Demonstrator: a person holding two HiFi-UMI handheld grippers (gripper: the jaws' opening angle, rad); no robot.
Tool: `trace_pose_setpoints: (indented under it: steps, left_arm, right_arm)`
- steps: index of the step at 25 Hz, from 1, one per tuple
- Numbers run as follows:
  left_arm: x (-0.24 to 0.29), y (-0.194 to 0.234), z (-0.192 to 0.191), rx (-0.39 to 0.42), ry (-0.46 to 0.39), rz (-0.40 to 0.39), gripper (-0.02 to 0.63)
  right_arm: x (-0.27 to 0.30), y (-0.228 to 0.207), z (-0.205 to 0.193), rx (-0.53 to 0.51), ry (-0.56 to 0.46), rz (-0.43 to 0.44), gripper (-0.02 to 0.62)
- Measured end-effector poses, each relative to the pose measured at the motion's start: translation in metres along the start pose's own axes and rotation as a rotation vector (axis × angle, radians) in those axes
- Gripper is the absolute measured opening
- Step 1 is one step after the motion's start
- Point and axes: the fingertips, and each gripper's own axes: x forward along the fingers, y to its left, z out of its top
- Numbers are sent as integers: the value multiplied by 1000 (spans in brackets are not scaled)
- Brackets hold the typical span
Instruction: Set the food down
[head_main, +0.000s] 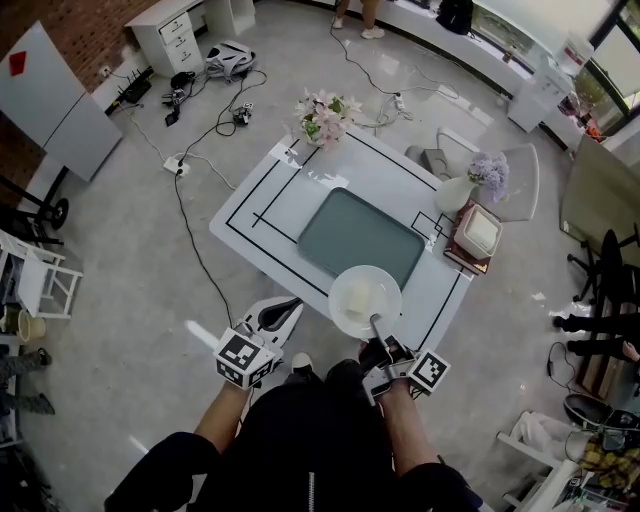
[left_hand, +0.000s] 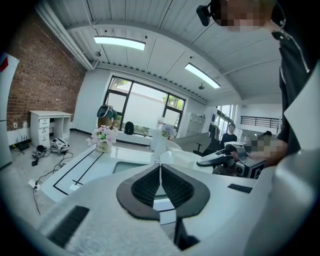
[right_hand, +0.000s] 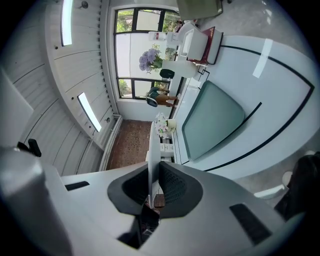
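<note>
A white plate (head_main: 365, 300) with a pale piece of food (head_main: 354, 298) on it hangs over the near edge of the white table (head_main: 268, 200), just in front of the green mat (head_main: 360, 235). My right gripper (head_main: 377, 324) is shut on the plate's near rim. In the right gripper view the plate (right_hand: 152, 145) shows edge-on between the pads of the gripper (right_hand: 153, 175). My left gripper (head_main: 288, 306) is shut and empty, off the table's near left edge. In the left gripper view its jaws (left_hand: 160, 169) meet, with the plate (left_hand: 181, 158) beyond them.
A vase of pink and white flowers (head_main: 322, 118) stands at the table's far corner. At the right corner are a white vase with purple flowers (head_main: 470, 185) and a stack of books with a box (head_main: 478, 235). A chair (head_main: 522, 180) stands beyond. Cables lie on the floor at left.
</note>
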Motion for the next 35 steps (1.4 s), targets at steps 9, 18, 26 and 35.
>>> trace_pose_setpoints:
  steps: [9,18,26,35]
  left_arm:
    - [58,-11,20,-14,-19,8,15]
    - [101,-18,34,-13,-21,45,15]
    - [131,-12,38,-21,-4,20,15]
    - [149,29,49,-7,11,-37,15]
  right_arm:
    - [4,-3,50,2,24,21,25]
    - [11,-7,92,17,63,44,25]
    - [25,-20,112,34,56,17,25]
    - [60,-43,129,37,-18,-27,25]
